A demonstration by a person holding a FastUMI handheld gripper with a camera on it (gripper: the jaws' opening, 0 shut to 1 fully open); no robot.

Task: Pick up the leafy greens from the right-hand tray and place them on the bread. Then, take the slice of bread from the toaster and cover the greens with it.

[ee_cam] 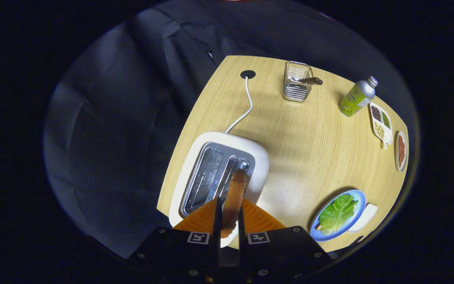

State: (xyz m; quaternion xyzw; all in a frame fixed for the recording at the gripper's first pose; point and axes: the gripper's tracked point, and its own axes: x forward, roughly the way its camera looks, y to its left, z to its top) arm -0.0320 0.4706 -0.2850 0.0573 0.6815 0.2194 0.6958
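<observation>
Gripper view: gripper (227, 215) high over the table (309, 157), looking down. Both fingers pressed against the flat faces of the slice of bread (235, 197), which stands on edge between them; its far end reaches over the right-hand slot of the toaster (219, 173), and it appears lifted clear of the slot, though whether the far end touches the slot rim I cannot tell. White cord (246, 102) runs from the toaster's back to a grommet in the table. The leafy greens (337, 213) already lie on the blue plate (359, 197), near the table's front right; a sliver of something brown shows at the leaf's left edge, probably the bottom bread, mostly hidden. A small white tray (365, 217) sits just beside the plate. Farther back: wire basket (297, 81) holding a wood-handled utensil, a bottle (357, 98), a divided dish (380, 124) of beans, and a small plate (401, 152) with something reddish. Judgement: step in hand is the carry from toaster to plate. To do it well, hold the pinch steady, move right toward the plate, rotate the slice from on-edge to flat before lowering, centre it over the leaf, and release only once it rests there, so the greens are not dragged aside.
</observation>
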